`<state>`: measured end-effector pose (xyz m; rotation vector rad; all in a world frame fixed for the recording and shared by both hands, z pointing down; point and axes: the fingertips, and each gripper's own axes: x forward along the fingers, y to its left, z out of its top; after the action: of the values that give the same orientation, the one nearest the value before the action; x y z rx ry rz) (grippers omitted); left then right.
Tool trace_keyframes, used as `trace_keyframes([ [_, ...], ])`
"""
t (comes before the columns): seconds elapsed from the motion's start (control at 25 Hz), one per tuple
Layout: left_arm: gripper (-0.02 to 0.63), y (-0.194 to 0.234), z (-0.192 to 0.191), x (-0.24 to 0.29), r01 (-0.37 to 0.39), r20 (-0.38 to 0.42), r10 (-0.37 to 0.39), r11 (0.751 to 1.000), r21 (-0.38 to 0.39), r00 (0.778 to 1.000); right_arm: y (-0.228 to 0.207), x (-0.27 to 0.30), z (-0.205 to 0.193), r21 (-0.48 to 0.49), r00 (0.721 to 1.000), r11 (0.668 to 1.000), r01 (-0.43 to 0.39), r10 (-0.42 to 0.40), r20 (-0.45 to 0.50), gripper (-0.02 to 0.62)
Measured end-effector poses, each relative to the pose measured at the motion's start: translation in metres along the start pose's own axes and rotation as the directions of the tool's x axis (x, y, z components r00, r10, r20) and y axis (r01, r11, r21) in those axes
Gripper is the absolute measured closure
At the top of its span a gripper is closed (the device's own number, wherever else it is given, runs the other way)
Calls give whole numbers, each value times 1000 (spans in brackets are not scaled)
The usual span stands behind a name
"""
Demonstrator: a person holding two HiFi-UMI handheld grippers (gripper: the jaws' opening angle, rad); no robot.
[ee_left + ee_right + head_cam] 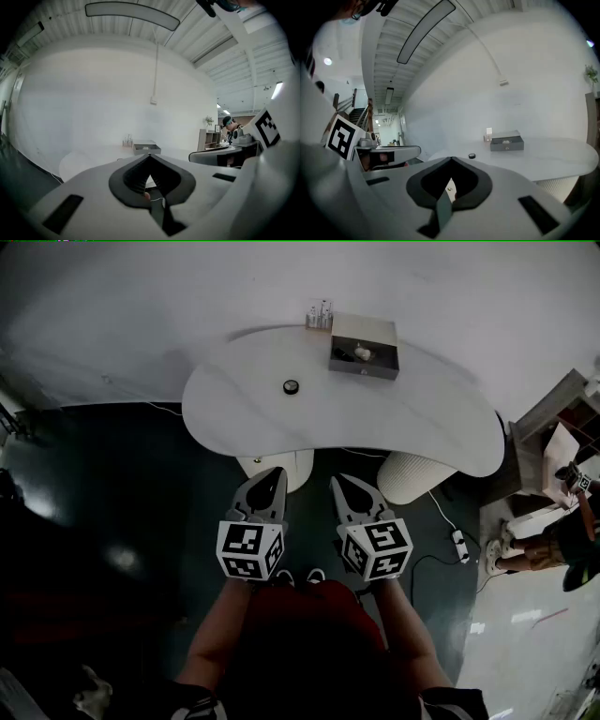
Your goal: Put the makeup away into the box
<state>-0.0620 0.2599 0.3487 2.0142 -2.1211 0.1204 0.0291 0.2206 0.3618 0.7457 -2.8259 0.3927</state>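
Holds left gripper [273,472] and right gripper [337,481] closed on nothing, short of the table [234,418]; finds the round makeup compact [292,387] well ahead, slightly nearer the left one, the box [377,369] farther ahead and rightward

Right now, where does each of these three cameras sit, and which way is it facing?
Head view: on the person's head, looking steeply down at the white table and grey box; both forearms, the left gripper and right gripper show.
Left gripper view: rides the left gripper, facing the table; its shut jaws show, right gripper alongside.
Right gripper view: rides the right gripper, facing the table; its shut jaws show, left gripper alongside.
Shared: all three see the grey box.
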Motion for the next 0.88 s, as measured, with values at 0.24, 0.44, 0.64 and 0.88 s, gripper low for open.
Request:
trace_keyframes([
  [0.24, 584, -2, -1, 6, -9, 8, 9, 1000, -1, 1000, -8, 2, 0, -13, 1000, 1000, 6, -5, 4, 581],
  [0.44, 584, -6, 0, 11, 3, 21, -3, 1000, -2, 1000, -16, 1, 2, -25, 1000, 1000, 13, -13, 22, 581],
  [0.64, 584, -7, 3, 20, 1, 14, -1, 1000, 6, 1000, -28, 5, 9, -29, 999, 999, 27, -26, 23, 581],
  [0.88, 584, -12, 10, 30, 12, 16, -12, 1000, 24, 1000, -37, 8, 12, -54, 999, 998, 44, -43, 10, 581],
])
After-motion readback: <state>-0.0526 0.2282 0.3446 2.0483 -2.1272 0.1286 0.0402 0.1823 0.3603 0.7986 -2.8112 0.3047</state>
